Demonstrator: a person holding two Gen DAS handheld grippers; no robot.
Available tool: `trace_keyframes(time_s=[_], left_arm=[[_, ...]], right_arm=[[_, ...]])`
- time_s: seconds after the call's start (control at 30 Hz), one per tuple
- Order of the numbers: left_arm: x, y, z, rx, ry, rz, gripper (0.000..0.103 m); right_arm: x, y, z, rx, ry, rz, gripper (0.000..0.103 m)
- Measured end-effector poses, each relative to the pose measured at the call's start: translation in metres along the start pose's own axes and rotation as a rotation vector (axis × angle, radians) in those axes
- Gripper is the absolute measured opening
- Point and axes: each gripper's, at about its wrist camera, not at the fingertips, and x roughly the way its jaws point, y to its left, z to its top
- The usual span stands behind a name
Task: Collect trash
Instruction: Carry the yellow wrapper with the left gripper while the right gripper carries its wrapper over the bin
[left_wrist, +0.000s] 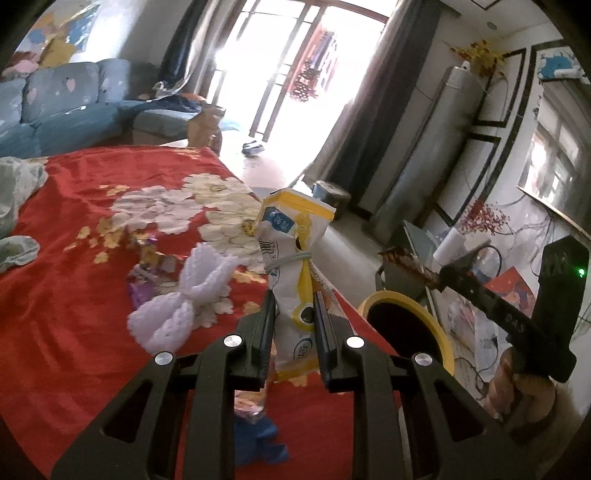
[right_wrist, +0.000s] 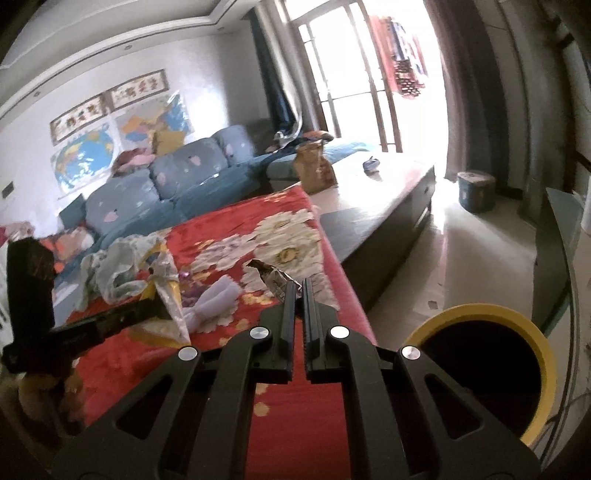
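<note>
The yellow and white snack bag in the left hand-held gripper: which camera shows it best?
The left wrist view: the yellow and white snack bag stands upright between the left hand-held gripper fingers, print and rubber band clear. The right wrist view shows only its crumpled side, at the left edge.

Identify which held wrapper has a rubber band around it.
The yellow-and-white pouch in the left gripper; a band cinches its middle. The brown wrapper in the right gripper has none.
</note>
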Motion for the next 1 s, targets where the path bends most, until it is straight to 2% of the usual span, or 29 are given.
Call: trace_keyframes(time_s=[0.47, 1.0], left_arm=[[0.029, -0.052, -0.008, 0.1, 0.046, -0.069, 0.02], [0.061, -0.091, -0.022, 0.183, 0.111, -0.125, 0.02]], right_arm=[[-0.015, -0.051, 0.002, 0.101, -0.051, -0.103, 0.001], [-0.026, -0.092, 0.0, 0.193, -0.081, -0.198, 0.001]])
